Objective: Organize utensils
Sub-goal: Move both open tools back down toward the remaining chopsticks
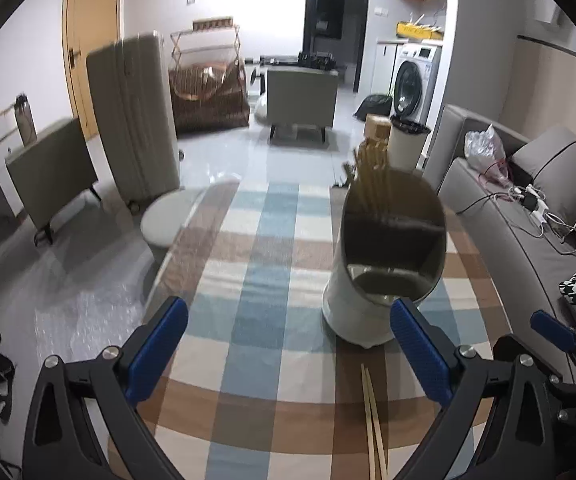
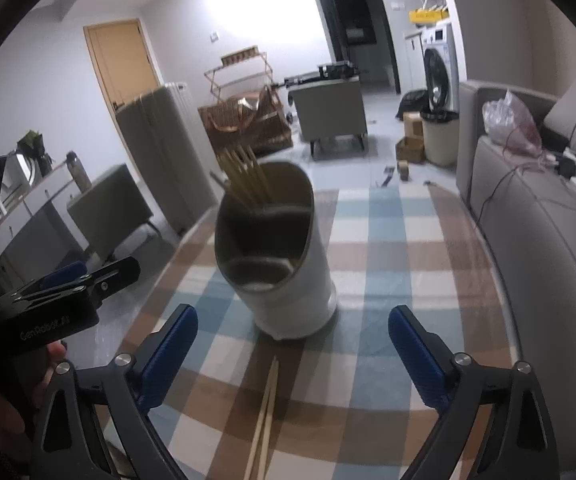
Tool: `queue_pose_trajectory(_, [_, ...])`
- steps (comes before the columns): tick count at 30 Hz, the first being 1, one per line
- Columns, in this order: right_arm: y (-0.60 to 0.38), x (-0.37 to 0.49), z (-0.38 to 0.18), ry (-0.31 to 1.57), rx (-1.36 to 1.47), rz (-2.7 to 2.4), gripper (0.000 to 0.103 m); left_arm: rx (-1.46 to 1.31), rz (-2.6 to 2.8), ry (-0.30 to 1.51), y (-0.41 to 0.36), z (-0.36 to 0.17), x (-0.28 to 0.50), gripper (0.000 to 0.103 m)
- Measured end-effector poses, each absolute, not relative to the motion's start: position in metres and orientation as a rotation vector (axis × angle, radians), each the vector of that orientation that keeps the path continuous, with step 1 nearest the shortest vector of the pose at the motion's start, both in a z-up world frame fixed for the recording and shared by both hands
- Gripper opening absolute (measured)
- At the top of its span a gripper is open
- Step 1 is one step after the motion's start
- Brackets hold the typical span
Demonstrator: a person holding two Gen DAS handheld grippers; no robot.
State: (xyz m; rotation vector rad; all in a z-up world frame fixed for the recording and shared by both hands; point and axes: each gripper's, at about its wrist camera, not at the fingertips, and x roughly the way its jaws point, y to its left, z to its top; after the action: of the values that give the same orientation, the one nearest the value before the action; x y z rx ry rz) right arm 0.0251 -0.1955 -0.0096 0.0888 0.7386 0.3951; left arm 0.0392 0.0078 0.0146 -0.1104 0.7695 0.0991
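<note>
While both grippers hover over checked tablecloth [image 2: 367, 240], left gripper [image 1: 288, 344] fingers spread wide, nothing between; right gripper [image 2: 292, 344] fingers likewise apart, empty. Loose chopstick pair [image 2: 266, 412] lies flat on cloth between right gripper's fingers, tips pointing toward holder. Just beyond, white utensil holder [image 2: 288, 280] stands upright on cloth, divided inside; chopstick bundle [image 2: 246, 176] sits in its rear compartment, leaning left. Near compartments look empty. Farther off: grey sofa [image 1: 507, 216] at right, suitcase [image 1: 136, 120] on floor at left.
</note>
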Motion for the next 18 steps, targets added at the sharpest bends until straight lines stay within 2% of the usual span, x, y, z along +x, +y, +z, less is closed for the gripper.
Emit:
queue_pose_trajectory(2, [-0.193, 0.029, -0.014, 0.768, 0.081, 0.402, 0.083, -0.113, 0.117, 0.785, 0.010, 0.012, 0.041, 0.099])
queue_pose_trajectory(7, [-0.185, 0.035, -0.031, 0.832, 0.057, 0.400, 0.079, -0.094, 0.139, 0.818, 0.013, 0.006, 0.042, 0.099])
queue_pose_trajectory(10, [-0.178, 0.043, -0.045, 0.890, 0.032, 0.388, 0.071, -0.106, 0.151, 0.846, 0.020, 0.002, 0.044, 0.099])
queue_pose_trajectory(12, [-0.174, 0.049, -0.056, 0.939, 0.020, 0.388, 0.071, -0.112, 0.163, 0.857, 0.023, -0.001, 0.045, 0.099])
queue_pose_trajectory(14, [-0.168, 0.054, -0.068, 0.995, 0.004, 0.387, 0.060, -0.116, 0.174, 0.874, 0.028, -0.003, 0.046, 0.099])
queue_pose_trajectory(18, [-0.158, 0.061, -0.087, 1.072, -0.013, 0.393, 0.055, -0.118, 0.192, 0.900, 0.036, -0.008, 0.046, 0.099])
